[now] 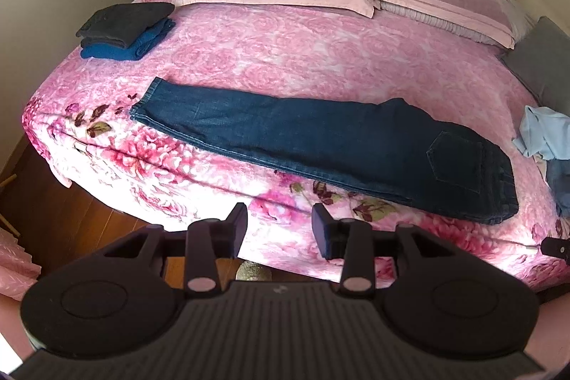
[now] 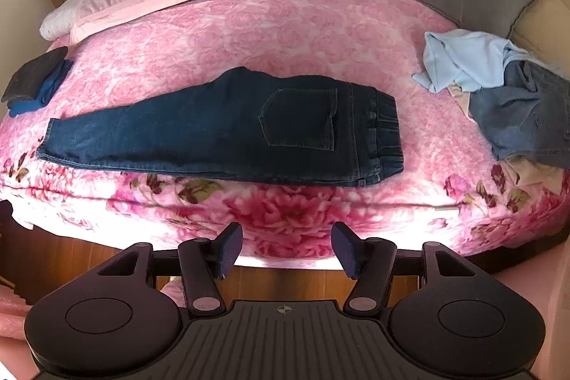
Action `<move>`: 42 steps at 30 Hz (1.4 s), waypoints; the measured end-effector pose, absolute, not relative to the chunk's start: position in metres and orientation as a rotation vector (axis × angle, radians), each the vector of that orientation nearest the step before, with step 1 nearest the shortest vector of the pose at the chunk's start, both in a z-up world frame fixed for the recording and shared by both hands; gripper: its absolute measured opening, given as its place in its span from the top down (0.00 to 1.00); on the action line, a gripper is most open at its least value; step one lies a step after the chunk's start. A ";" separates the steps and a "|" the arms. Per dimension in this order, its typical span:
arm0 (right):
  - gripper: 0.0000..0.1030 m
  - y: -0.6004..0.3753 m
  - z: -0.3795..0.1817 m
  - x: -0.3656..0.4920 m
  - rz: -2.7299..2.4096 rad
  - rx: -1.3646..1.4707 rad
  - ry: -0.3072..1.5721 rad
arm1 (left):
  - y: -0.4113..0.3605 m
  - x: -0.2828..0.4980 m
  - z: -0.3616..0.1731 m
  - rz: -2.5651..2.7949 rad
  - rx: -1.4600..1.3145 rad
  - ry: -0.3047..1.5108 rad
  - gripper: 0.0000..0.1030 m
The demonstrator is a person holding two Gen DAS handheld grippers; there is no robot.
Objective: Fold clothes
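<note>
Black left gripper point(image 1: 279, 223), ribbed base, dark purple-padded fingers point(image 1: 238, 227).

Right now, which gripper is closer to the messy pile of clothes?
Right. The right gripper hangs off the bed's edge near the jeans' waistband, the unfolded pile just to its right. The left gripper is further left.

Dark jeans point(image 1: 320, 145) lie flat on the pink bed point(image 1: 285, 48); left gripper point(image 1: 279, 230) jaws parted, empty.

Jeans point(image 2: 228, 127) on bed point(image 2: 285, 34); folded stack point(image 1: 124, 27) left, pile point(image 2: 498, 88) right.
</note>
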State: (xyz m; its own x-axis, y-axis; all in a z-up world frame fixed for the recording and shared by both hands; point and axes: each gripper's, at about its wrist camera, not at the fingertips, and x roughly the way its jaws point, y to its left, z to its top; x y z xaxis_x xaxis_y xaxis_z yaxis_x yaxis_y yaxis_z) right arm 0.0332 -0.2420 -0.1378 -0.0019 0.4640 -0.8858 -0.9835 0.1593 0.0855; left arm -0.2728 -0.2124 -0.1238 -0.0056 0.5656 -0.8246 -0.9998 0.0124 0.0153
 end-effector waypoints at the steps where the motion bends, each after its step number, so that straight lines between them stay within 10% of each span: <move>1: 0.43 -0.243 -0.137 0.033 1.306 -0.707 0.953 | -0.214 -0.273 -0.123 1.434 -0.739 0.772 0.66; 23: 0.43 -0.190 -0.169 0.022 1.245 -0.729 1.018 | -0.157 -0.301 -0.154 1.433 -0.770 0.811 0.64; 42: 0.43 -0.034 -0.296 -0.022 0.918 -0.590 1.303 | 0.069 -0.563 -0.325 1.502 -1.392 0.080 0.71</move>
